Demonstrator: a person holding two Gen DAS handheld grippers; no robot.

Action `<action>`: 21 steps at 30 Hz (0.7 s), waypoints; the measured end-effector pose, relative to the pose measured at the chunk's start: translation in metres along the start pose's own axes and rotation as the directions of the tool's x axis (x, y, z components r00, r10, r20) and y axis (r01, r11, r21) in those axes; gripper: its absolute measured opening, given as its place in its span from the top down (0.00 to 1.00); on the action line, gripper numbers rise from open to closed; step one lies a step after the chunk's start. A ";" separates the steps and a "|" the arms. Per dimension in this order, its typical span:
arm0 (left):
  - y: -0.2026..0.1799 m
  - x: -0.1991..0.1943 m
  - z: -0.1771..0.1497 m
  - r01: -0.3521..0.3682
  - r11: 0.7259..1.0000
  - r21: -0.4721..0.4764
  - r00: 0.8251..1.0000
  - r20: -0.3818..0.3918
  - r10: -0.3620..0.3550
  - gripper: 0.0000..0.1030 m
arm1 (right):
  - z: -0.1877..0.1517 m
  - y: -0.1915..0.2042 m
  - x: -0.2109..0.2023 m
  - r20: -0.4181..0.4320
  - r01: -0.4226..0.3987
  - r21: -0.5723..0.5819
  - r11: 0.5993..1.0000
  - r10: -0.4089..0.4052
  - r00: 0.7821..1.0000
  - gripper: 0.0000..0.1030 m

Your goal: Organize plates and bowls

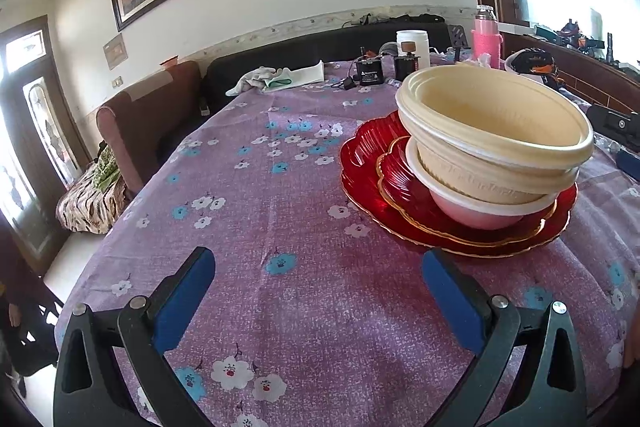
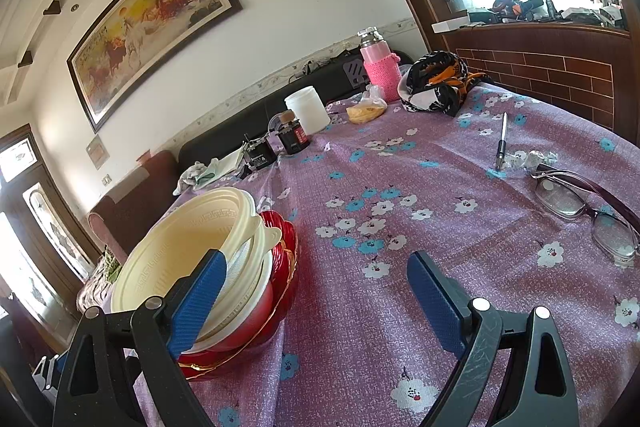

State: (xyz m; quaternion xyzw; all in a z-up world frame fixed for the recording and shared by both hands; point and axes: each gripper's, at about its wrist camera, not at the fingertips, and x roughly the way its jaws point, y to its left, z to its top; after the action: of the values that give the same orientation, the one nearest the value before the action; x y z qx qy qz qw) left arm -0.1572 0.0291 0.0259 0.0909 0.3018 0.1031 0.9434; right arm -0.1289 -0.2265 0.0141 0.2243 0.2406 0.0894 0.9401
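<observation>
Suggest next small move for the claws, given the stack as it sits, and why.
Probably pull both claws back and leave the stack. The cream bowls already nest in the white bowl on the two stacked red plates. Left claw and right claw are open and empty, and no other loose dishes show on the tablecloth.

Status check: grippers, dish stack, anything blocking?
Left gripper open, empty, short of the stack. Right gripper open, empty, beside it. Cream bowls nested in white bowl on red plates. Nothing blocking; glasses well clear.

Left hand-held gripper point(image 1: 318, 273), right hand-held gripper point(image 2: 314, 277): jaws wide apart, empty.
</observation>
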 end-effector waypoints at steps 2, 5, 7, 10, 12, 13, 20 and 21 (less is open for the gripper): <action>-0.001 0.000 0.000 -0.001 1.000 0.001 1.000 0.000 0.001 0.00 | 0.000 0.000 0.000 0.000 0.000 0.000 1.000 0.000 1.000 0.08; 0.000 0.000 0.000 0.004 1.000 -0.003 1.000 -0.006 -0.004 0.00 | 0.000 0.000 0.000 0.000 0.000 0.000 1.000 0.000 1.000 0.08; 0.000 0.000 0.000 0.020 1.000 -0.007 1.000 -0.009 -0.020 0.00 | 0.000 0.000 0.000 0.000 0.000 0.000 1.000 0.000 1.000 0.08; 0.000 -0.001 -0.001 0.017 1.000 -0.007 1.000 -0.008 -0.017 0.00 | 0.000 0.000 0.000 0.000 0.001 0.000 1.000 -0.001 1.000 0.08; 0.000 -0.001 -0.001 0.017 1.000 -0.007 1.000 -0.008 -0.017 0.00 | 0.000 0.000 0.000 0.000 0.000 0.000 1.000 0.000 1.000 0.08; 0.000 -0.001 -0.001 0.019 1.000 -0.007 1.000 -0.009 -0.019 0.00 | 0.000 0.000 0.000 -0.001 0.001 0.000 1.000 -0.001 1.000 0.08; 0.000 -0.001 -0.001 0.023 1.000 -0.006 1.000 -0.012 -0.023 0.00 | 0.001 0.000 0.000 -0.001 0.000 0.000 1.000 0.000 1.000 0.08; 0.000 -0.002 -0.001 0.026 1.000 -0.005 1.000 -0.013 -0.026 0.00 | 0.001 0.000 0.000 -0.001 0.001 0.001 1.000 -0.001 1.000 0.08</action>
State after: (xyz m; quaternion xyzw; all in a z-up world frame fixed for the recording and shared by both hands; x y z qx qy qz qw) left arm -0.1590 0.0286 0.0258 0.0840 0.3089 0.0922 0.9429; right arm -0.1286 -0.2267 0.0147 0.2245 0.2411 0.0891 0.9400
